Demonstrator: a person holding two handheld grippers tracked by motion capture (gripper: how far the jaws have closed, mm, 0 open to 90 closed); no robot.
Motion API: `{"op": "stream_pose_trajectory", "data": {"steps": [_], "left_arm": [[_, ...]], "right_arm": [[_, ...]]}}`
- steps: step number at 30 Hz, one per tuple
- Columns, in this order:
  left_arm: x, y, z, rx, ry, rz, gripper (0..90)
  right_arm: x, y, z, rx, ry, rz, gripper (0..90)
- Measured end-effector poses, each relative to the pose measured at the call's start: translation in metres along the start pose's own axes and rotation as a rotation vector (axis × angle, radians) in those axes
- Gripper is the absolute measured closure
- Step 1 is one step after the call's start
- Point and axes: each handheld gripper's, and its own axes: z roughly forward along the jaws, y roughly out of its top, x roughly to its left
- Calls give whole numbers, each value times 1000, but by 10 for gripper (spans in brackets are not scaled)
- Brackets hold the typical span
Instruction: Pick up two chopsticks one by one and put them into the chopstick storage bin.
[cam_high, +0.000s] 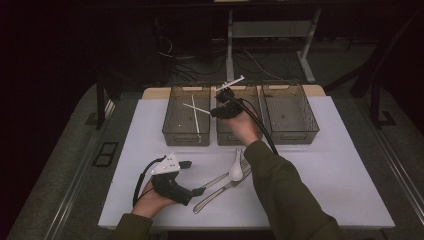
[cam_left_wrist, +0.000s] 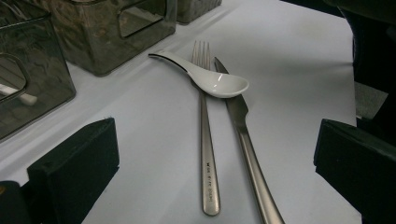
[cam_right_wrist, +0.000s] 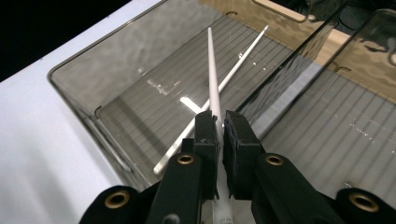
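My right gripper (cam_high: 214, 113) (cam_right_wrist: 219, 121) hovers over the clear bins at the back, shut on a white chopstick (cam_high: 196, 108) (cam_right_wrist: 212, 70). The stick's tip points out over the left bin (cam_high: 172, 131) (cam_right_wrist: 74, 88). A second white chopstick (cam_high: 195, 120) (cam_right_wrist: 243, 53) lies on that bin's ribbed floor. My left gripper (cam_high: 192, 177) (cam_left_wrist: 215, 163) rests near the table's front left, open, its jaws wide apart and holding nothing. Just ahead of it lie a fork (cam_high: 220, 178) (cam_left_wrist: 205, 140) and a knife (cam_high: 215, 196) (cam_left_wrist: 243, 130) side by side. A white ceramic spoon (cam_high: 236, 167) (cam_left_wrist: 210, 79) rests across them.
Three clear bins stand in a row at the back: the left one, a middle bin (cam_high: 227, 139) under my right hand, and a right bin (cam_high: 292, 135). The white table (cam_high: 340, 165) drops off at its edges. My right forearm crosses the table's front middle.
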Motion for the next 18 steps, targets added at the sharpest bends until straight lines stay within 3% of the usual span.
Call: {"op": "stream_pose_trajectory", "data": {"steps": [8, 18], "left_arm": [[1, 0, 0, -4, -3, 1, 0], [1, 1, 0, -11, -6, -2, 0]], "right_arm": [[5, 8, 27, 42, -19, 1, 841], [12, 18, 48, 72, -33, -1, 839]]}}
